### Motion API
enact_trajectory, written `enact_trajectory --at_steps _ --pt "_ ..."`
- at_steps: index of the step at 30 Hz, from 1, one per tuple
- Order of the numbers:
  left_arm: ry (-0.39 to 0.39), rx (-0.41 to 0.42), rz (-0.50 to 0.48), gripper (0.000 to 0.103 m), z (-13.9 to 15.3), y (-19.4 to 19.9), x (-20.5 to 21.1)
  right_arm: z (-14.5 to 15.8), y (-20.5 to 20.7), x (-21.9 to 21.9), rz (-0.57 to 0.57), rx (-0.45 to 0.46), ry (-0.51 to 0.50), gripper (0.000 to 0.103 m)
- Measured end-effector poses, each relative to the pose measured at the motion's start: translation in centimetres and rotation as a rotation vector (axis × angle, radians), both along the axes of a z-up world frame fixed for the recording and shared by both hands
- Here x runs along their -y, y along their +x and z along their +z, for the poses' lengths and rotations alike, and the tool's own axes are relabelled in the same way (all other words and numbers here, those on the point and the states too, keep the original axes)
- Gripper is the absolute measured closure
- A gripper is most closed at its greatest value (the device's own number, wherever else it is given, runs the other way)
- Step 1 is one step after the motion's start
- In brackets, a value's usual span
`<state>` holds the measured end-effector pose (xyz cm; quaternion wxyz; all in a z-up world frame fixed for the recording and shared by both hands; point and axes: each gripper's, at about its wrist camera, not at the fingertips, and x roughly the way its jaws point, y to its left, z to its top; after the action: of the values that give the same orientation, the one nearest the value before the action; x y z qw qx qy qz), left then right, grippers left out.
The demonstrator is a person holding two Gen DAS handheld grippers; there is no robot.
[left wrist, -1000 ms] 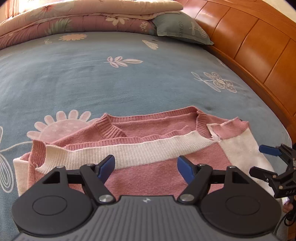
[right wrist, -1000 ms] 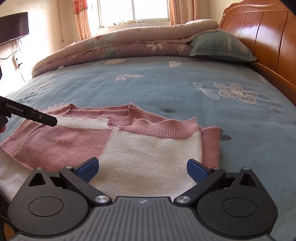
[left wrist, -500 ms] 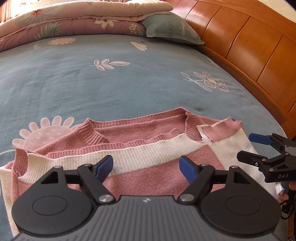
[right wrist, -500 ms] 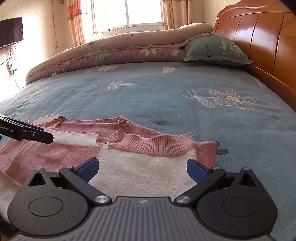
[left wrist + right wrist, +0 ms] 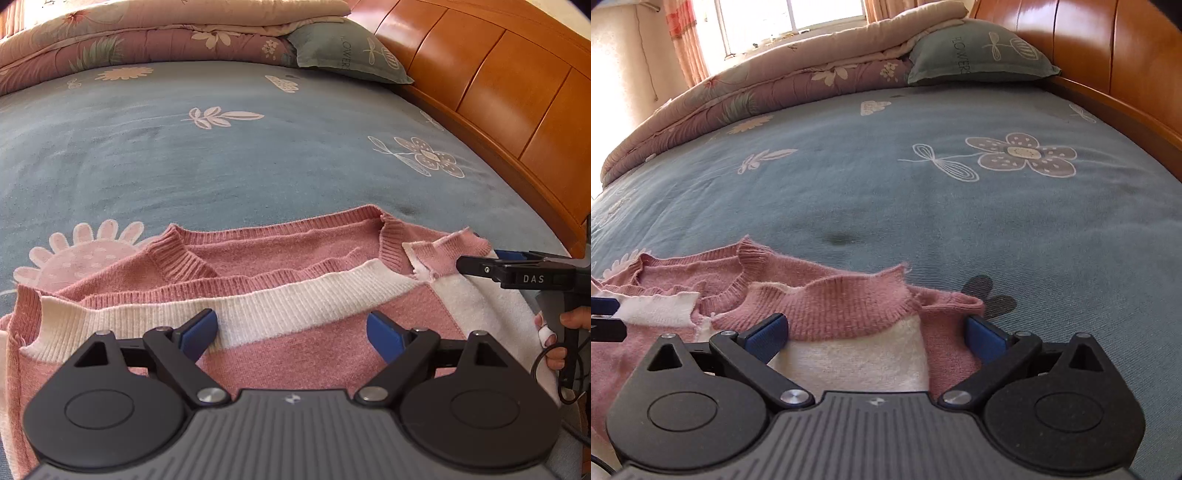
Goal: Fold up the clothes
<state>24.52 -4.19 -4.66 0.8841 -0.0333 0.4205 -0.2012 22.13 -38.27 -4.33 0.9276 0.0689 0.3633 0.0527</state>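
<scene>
- A pink and white sweater (image 5: 295,295) lies partly folded on the blue flowered bedsheet (image 5: 184,166), filling the lower half of the left wrist view and the lower left of the right wrist view.
- The left gripper (image 5: 291,332) hangs over the sweater at the bottom centre of its frame; its jaws have just been opening and stand wide apart, the blue pads (image 5: 199,330) clear of the knit, holding nothing.
- The right gripper (image 5: 875,334) sits low over the sweater's white panel and pink ribbed edge, jaws spread wide; the pads look just above the cloth, though the fisheye makes contact hard to judge.
- In the left wrist view the right gripper reaches in from the right edge over the sweater's white corner, with a person's fingers (image 5: 554,332) on its handle.
- A folded floral quilt (image 5: 757,88) and a grey-green pillow (image 5: 975,55) lie along the top of the frame.
- The wooden headboard (image 5: 498,85) runs down the upper right.
</scene>
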Motion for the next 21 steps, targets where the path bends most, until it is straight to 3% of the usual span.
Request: enact_trajectory --at_steps 2,5,11,15,18,21 --pt "-0.004 -0.008 0.004 0.015 0.3 0.0 -0.1 -0.4 0.7 1.2 -0.038 -0.039 0.031 0.0" --pt "-0.022 0.001 0.009 0.015 1.3 -0.6 -0.4 2.0 -1.8 3.5 -0.054 0.028 0.121 0.0" --pt "-0.031 0.022 -0.005 0.015 3.0 -2.9 0.0 4.4 -7.3 3.4 0.087 0.021 0.227 0.0" --pt "-0.03 0.022 -0.023 0.015 3.5 -4.8 0.4 3.1 -10.5 1.3 0.198 -0.049 0.269 0.0" --pt "-0.023 0.004 -0.007 0.015 3.4 -5.7 0.2 1.1 -12.1 0.2 0.193 -0.135 0.268 0.0" --pt "-0.025 -0.004 0.005 0.015 3.6 -6.8 -0.4 1.5 -14.1 -0.3 0.2 -0.115 0.252 0.0"
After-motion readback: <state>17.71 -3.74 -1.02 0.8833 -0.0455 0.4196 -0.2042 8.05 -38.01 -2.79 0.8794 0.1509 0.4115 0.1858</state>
